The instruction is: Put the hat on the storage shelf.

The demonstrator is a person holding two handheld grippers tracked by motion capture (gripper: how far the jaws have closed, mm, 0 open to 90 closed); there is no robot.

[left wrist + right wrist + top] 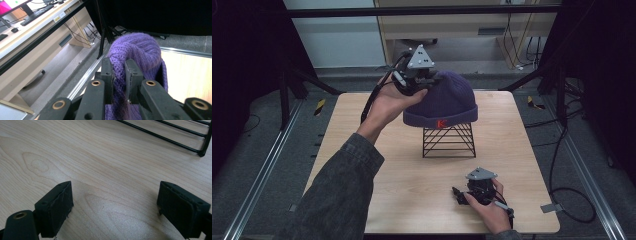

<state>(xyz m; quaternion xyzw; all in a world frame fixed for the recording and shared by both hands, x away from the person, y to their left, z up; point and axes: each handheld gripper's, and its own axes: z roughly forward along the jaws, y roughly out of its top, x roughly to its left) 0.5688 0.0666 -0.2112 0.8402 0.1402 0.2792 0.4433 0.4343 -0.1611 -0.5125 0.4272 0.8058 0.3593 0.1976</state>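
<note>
From above I see my left gripper (428, 82) at the purple ribbed knit beanie (447, 102), which sits on a black wire stand (449, 141) toward the table's (362, 150) far edge. Its own view shows it pinching a fold of knit. My right gripper (115, 205), jaws spread, rests on pale woodgrain near the front edge.

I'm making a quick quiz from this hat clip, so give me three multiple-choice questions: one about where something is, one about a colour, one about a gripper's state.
1. Where does the beanie sit?
A. on the black wire stand
B. flat on the table
C. on the floor

2. What colour is the beanie?
A. green
B. purple
C. white

3. How is the left gripper?
A. wide open above the table
B. lying on the table
C. shut on the beanie's knit

Answers: 1 A, the high view shows it atop the stand. 2 B, the knit is purple. 3 C, the left gripper view shows fabric pinched between the jaws.
</note>
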